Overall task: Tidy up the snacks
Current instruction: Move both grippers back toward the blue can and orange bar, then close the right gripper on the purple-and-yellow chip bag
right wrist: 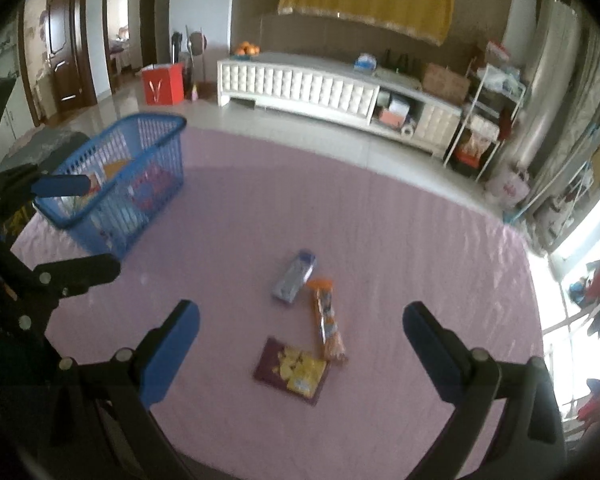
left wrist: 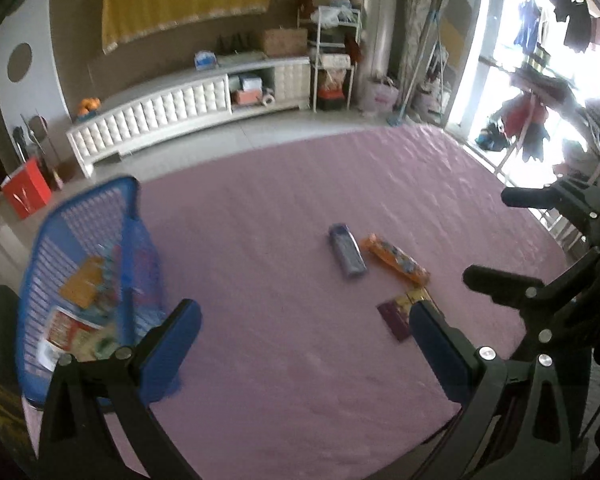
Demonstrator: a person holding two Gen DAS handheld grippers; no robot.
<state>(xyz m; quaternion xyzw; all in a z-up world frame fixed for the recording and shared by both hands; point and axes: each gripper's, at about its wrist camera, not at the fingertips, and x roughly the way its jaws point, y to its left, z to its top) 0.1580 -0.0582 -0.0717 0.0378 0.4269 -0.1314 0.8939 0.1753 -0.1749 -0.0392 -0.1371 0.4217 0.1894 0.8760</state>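
Note:
A blue plastic basket (left wrist: 84,240) (right wrist: 120,168) stands at the left of the pink table and holds several snack packs. Three snacks lie loose mid-table: a blue-grey pack (left wrist: 347,257) (right wrist: 294,277), an orange pack (left wrist: 396,259) (right wrist: 327,320) and a purple-and-yellow pack (left wrist: 398,316) (right wrist: 294,368). My left gripper (left wrist: 306,340) is open and empty, close to the basket. It also shows at the left of the right wrist view (right wrist: 76,224). My right gripper (right wrist: 300,336) is open and empty above the purple pack. It shows at the right of the left wrist view (left wrist: 496,240).
The pink tablecloth (left wrist: 280,360) (right wrist: 420,260) covers the table. Beyond its far edge are tiled floor, a long white cabinet (left wrist: 188,108) (right wrist: 320,84), a red bag (right wrist: 163,83), a shelf rack (left wrist: 334,64) and a bright window at the right.

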